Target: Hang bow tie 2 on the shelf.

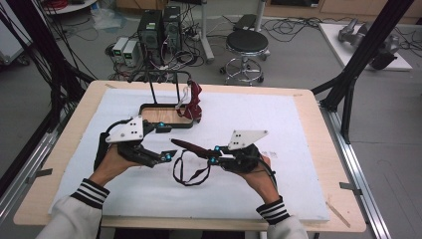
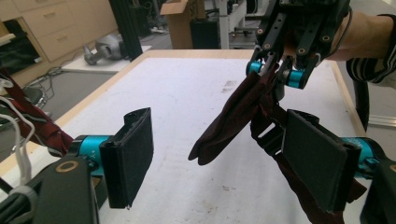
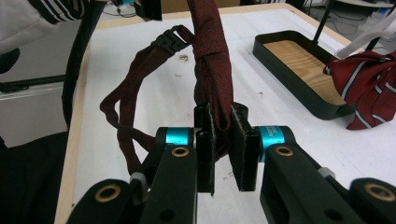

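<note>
A: Right hand-held gripper (image 3: 222, 140)?
B: Jaws pinching the dark red tie (image 3: 212, 60), holding it just above the desk (image 1: 298, 149). Strap loop (image 1: 186, 172) hangs down onto the white mat.
A: Left hand-held gripper (image 1: 166, 142)?
B: Spread wide, nothing pressed between the pads (image 2: 128, 156). Tie tip hangs between the jaws, 1 pad beside the strap.
A: Anything else?
B: Black tray (image 1: 149, 110) at the desk's far side, striped red tie (image 1: 195, 102) hanging at its right end.

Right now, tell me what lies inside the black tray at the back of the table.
The black tray shows a bare wooden floor. A red striped tie drapes over its near corner and hides that part. Two black rods rise from it.
</note>
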Demonstrator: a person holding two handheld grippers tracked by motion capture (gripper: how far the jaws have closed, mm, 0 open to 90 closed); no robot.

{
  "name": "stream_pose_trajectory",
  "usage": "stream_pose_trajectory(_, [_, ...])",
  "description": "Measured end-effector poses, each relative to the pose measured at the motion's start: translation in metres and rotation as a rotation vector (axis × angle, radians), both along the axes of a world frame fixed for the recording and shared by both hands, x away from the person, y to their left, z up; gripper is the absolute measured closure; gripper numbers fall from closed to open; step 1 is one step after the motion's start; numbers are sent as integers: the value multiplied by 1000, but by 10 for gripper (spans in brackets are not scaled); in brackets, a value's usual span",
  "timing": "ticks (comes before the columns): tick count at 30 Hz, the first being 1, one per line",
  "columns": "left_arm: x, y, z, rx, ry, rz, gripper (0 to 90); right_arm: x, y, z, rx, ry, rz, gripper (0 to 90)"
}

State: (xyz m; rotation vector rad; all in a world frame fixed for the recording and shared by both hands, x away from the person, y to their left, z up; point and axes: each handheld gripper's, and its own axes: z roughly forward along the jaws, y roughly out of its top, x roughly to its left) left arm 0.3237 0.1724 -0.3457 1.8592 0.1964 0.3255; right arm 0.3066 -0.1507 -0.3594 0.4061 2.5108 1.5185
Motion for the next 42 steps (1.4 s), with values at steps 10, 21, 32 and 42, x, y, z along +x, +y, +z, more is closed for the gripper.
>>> stream_pose_trajectory(10, [8, -6, 4, -1, 20, -27, 296, 5, 8, 8, -9, -18, 23, 818])
stream_pose_trajectory(21, [16, -7, 4, 7, 35, -47, 437, 10, 6, 10, -18, -16, 17, 818])
stream_pose_trajectory(32, [18, -8, 2, 27, 39, -69, 550, 16, 7, 8, -39, -15, 21, 819])
stream_pose_trajectory(42, [18, -9, 2, 38, 46, -71, 642, 18, 7, 7, -44, -14, 4, 819])
